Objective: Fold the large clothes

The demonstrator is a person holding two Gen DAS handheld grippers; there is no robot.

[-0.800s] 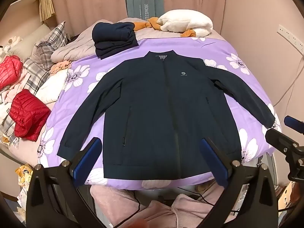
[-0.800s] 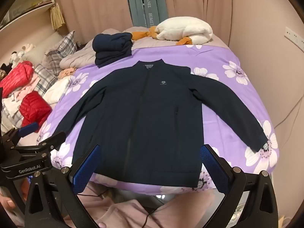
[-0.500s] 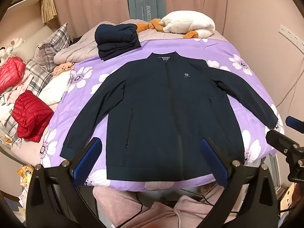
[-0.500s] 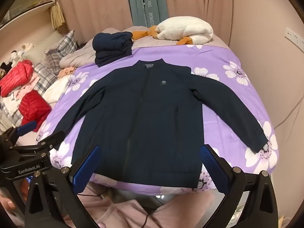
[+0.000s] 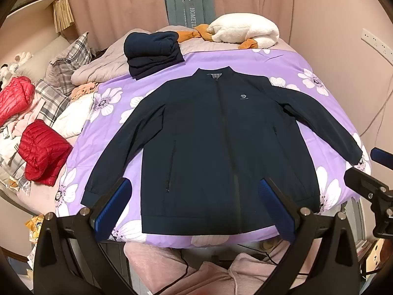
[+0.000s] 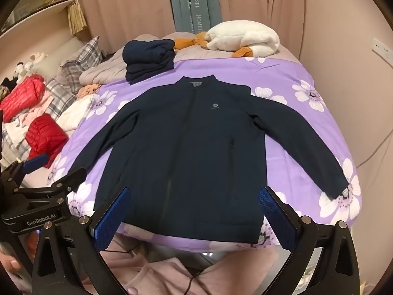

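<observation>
jacket (image 5: 221, 152) flat on bed (image 5: 307, 73) as before — both jaws wide apart, nothing shifted

Home bedroom, bed (image 5: 282, 64) with purple floral sheet filling the centre, pink curtains (image 5: 118, 7) at 12 o'clock, plaid pillow (image 5: 66, 66) and red puffer jackets (image 5: 41, 152) heaped at 9 o'clock

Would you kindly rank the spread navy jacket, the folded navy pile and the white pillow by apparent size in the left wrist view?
1. Navy jacket, by far.
2 and 3. White pillow and folded navy pile look alike; both lie farther off, so unranked.
</observation>
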